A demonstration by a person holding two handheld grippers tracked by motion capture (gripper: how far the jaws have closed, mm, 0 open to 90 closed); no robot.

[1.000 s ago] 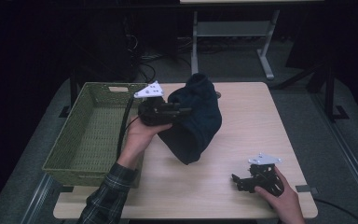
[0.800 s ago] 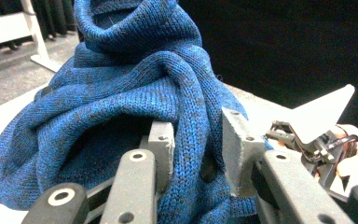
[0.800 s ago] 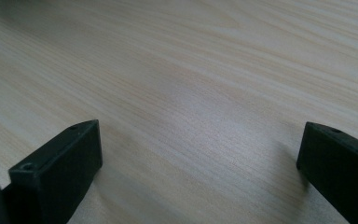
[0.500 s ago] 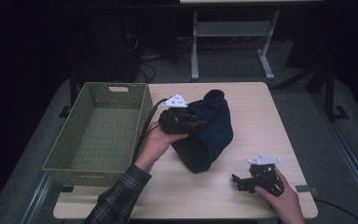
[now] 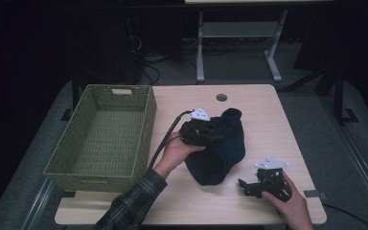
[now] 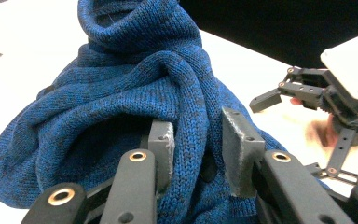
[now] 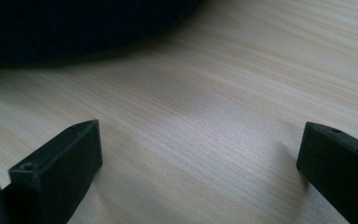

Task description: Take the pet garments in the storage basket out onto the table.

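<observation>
Carried rightward from the basket (image 5: pixel 103 134), left tool (image 6: pixel 196 149) grips blue sweater (image 6: pixel 121 107); right tool (image 7: pixel 196 158) gapes

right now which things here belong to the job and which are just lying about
In the job: blue knit garment, pinched by the left claw; open right claw beside it.

Lying about: green woven basket; table.
</observation>
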